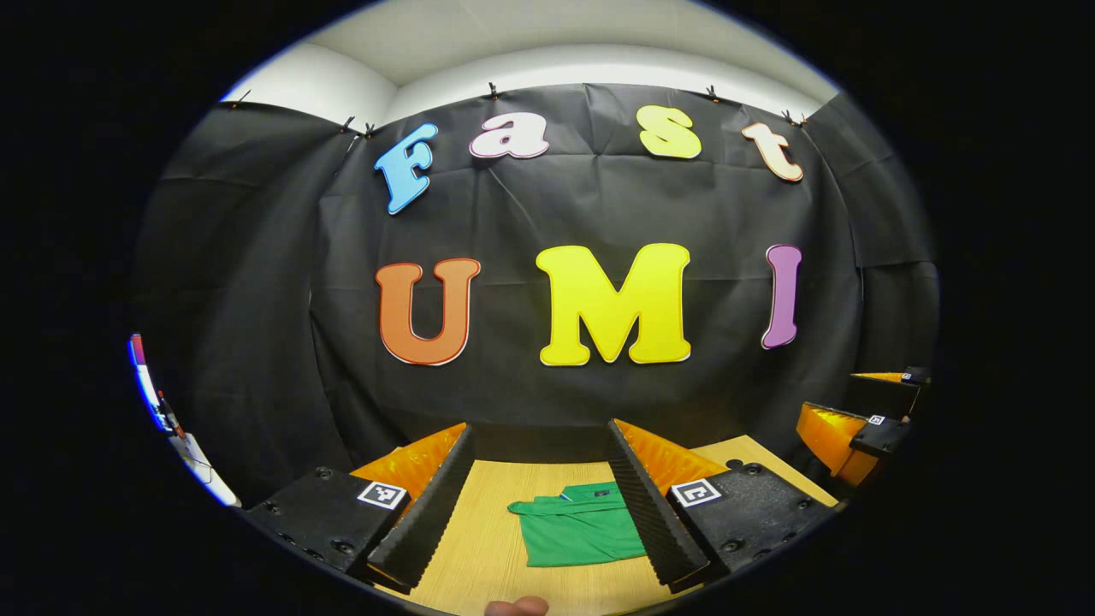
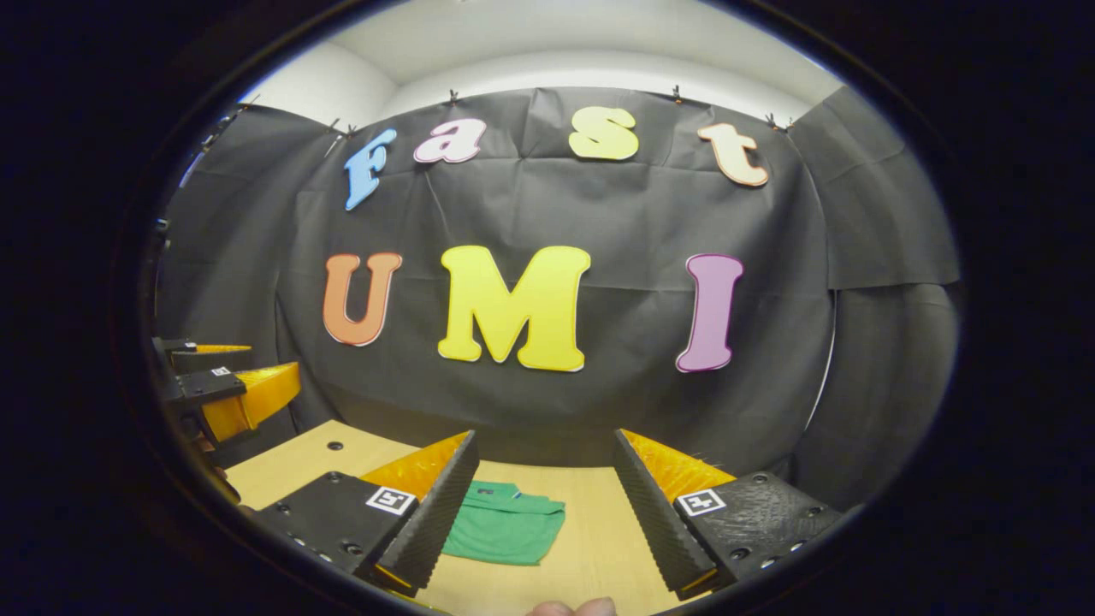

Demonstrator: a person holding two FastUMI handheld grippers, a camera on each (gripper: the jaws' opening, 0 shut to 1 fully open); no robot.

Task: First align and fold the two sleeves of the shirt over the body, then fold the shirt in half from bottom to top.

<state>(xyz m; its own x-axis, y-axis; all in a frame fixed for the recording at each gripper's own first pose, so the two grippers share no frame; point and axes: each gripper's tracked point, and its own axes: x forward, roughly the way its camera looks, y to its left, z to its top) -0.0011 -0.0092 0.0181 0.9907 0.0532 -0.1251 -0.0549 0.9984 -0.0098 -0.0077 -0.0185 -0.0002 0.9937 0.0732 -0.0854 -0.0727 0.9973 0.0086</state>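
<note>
A green shirt (image 1: pixel 577 530) lies folded into a small rectangle on the wooden table (image 1: pixel 488 547), collar toward the far side. In the left gripper view my left gripper (image 1: pixel 541 445) hangs open above the table, the shirt showing between its fingers and partly hidden behind the right one. In the right gripper view the same shirt (image 2: pixel 506 526) lies low and left of centre, partly behind the left finger of my right gripper (image 2: pixel 545 449), which is open and holds nothing. Each view shows the other gripper off to the side: the right gripper (image 1: pixel 868 419) and the left gripper (image 2: pixel 218 381).
Black cloth wall (image 1: pixel 599 214) stands right behind the table's far edge. A fingertip (image 1: pixel 516 607) shows at the bottom of the left gripper view and fingertips (image 2: pixel 571 607) at the bottom of the right gripper view. Bare tabletop (image 2: pixel 599 530) lies right of the shirt.
</note>
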